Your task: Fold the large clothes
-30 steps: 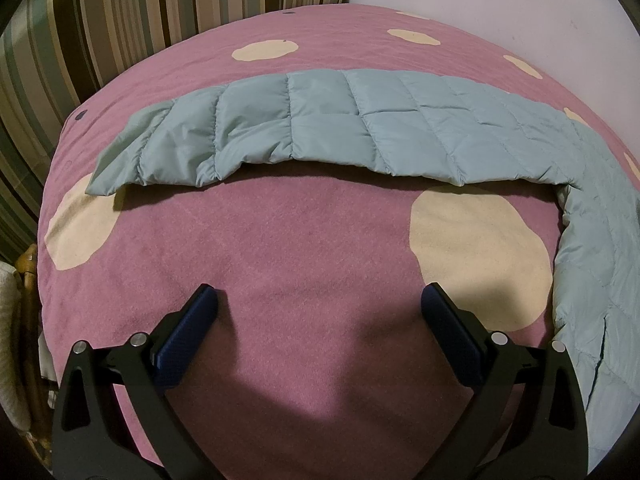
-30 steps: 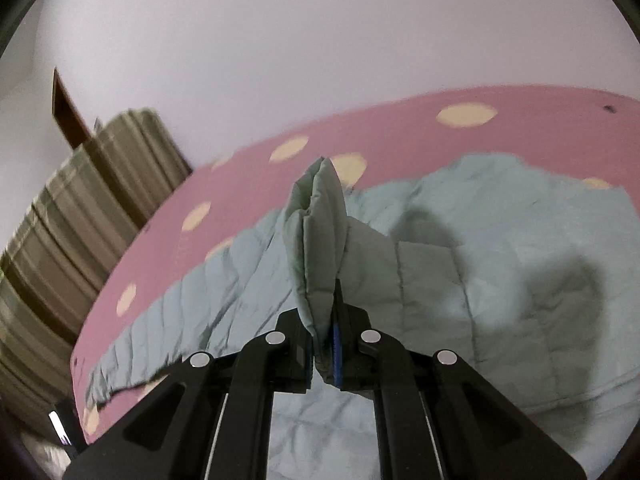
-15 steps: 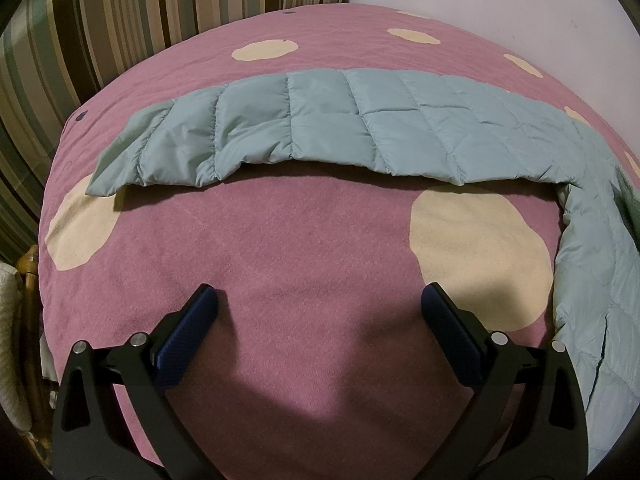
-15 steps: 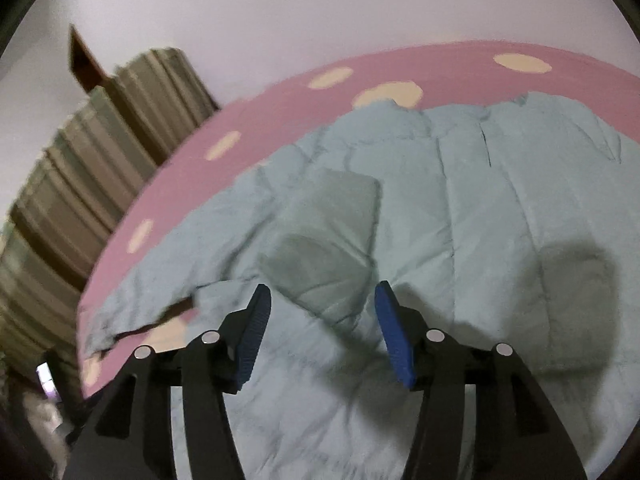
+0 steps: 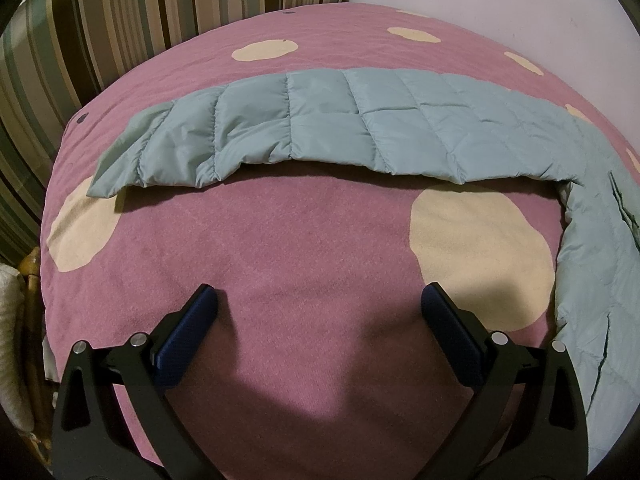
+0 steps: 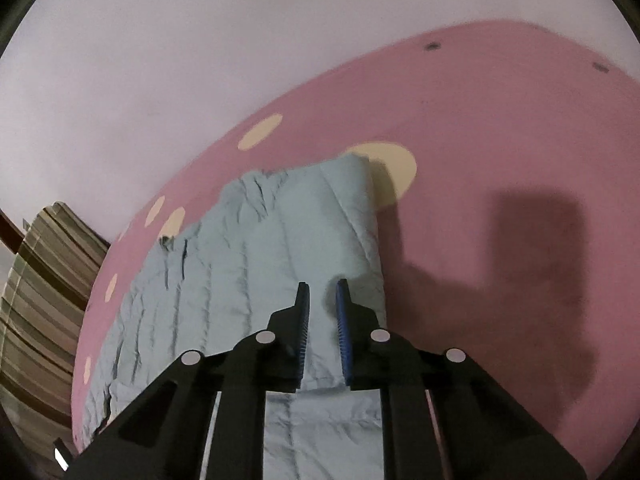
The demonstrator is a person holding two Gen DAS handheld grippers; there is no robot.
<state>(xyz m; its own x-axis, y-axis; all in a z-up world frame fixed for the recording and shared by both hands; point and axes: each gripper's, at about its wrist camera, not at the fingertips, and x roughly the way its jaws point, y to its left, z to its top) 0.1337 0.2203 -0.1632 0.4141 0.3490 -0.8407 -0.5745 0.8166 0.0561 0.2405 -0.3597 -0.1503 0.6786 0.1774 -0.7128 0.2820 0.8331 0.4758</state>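
Left wrist view: one quilted pale-blue down jacket point(image 5: 360, 128) on one pink blanket point(image 5: 304, 240) with cream spots, six spots countable here. One sleeve lies stretched across the far half of the blanket, cuff end at the left; the body runs down the right side and is cut off by the lens rim. My left gripper point(image 5: 320, 308) hangs wide apart over bare pink blanket, nothing between the two blue pads point(image 5: 188, 332). Plenty of free blanket between gripper and sleeve. Striped fabric point(image 5: 120, 20) backs the far left edge; a wicker frame point(image 5: 30, 280) pokes in at the left rim, mostly hidden.

Right wrist view: same jacket point(image 6: 260, 248), one, lying flat, its folded right edge straight against open pink blanket point(image 6: 500, 140); wide free room to the right, with a dark shadow across it. Five or so cream spots, some blurred. My right gripper point(image 6: 322, 292) is narrow, jaws have just been closing, a slim gap showing jacket fabric behind and nothing pinched. Whether the tips touch the jacket I cannot tell. Jacket's near end is hidden under the gripper body. White wall point(image 6: 200, 60) above.
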